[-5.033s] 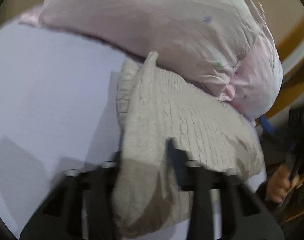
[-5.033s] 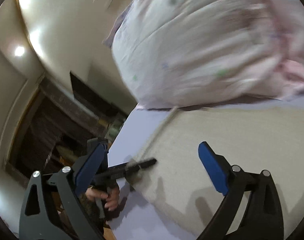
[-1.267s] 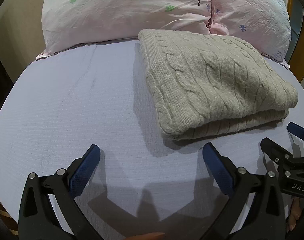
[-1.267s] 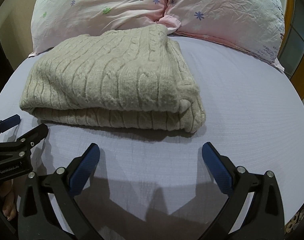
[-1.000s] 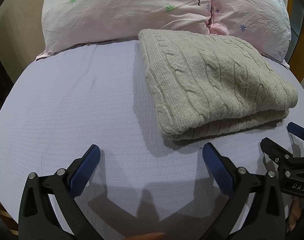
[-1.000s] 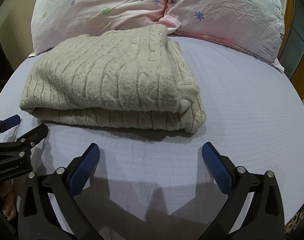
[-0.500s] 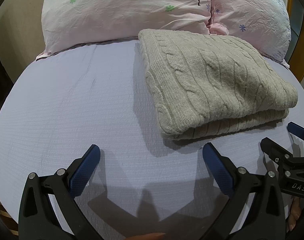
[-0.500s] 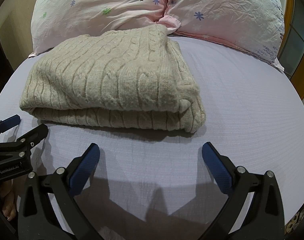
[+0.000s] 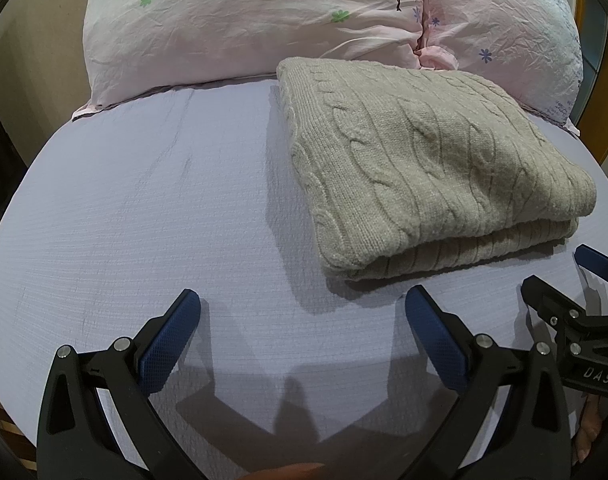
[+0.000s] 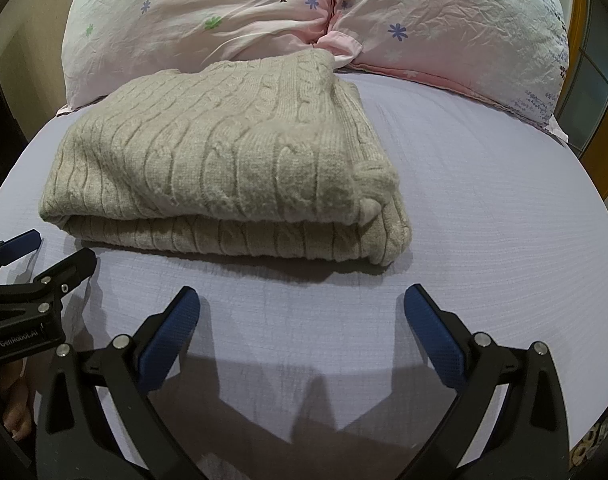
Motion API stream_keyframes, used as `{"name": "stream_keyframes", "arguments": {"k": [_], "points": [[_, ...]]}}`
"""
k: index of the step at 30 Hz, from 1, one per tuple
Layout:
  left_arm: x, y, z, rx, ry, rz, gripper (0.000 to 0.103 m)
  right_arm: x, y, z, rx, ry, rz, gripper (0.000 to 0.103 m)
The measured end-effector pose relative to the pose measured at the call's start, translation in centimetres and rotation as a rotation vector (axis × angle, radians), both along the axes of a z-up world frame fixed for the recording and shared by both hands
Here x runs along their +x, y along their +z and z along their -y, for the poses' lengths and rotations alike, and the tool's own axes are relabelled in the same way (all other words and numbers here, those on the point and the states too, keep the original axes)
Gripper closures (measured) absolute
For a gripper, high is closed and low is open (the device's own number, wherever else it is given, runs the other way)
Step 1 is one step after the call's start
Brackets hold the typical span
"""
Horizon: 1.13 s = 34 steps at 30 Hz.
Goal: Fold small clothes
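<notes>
A beige cable-knit sweater (image 9: 424, 164) lies folded in a thick rectangle on the lavender bed sheet (image 9: 144, 208), its far edge against the pillows. It also shows in the right wrist view (image 10: 224, 168). My left gripper (image 9: 302, 312) is open and empty, low over the sheet, short of the sweater's near left corner. My right gripper (image 10: 302, 312) is open and empty, just short of the sweater's near folded edge. Each gripper shows at the edge of the other's view, the right one (image 9: 576, 280) and the left one (image 10: 44, 256).
Two pink floral pillows (image 9: 264, 20) lie across the head of the bed, also in the right wrist view (image 10: 444, 20). A wooden frame and window (image 10: 592, 72) stand at the far right. The bed's near edge is just under the grippers.
Five seconds ago the left gripper was shut on the sweater and swinging it. Since then the sweater lies folded and both grippers rest open. Nothing has moved in the last second.
</notes>
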<state>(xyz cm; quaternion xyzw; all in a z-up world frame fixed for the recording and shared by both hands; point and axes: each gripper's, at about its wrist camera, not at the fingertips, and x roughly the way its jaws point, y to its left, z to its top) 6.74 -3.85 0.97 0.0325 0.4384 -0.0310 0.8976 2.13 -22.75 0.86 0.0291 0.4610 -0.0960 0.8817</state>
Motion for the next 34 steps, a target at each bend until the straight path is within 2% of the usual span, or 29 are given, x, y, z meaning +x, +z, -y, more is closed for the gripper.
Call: {"name": "stream_keyframes", "arguments": {"k": [34], "points": [[0.02,-0.13,-0.02,0.002,-0.007,-0.011,0.001,0.04,-0.01,0.01,0.000,0.000,0.001,0.002]]}}
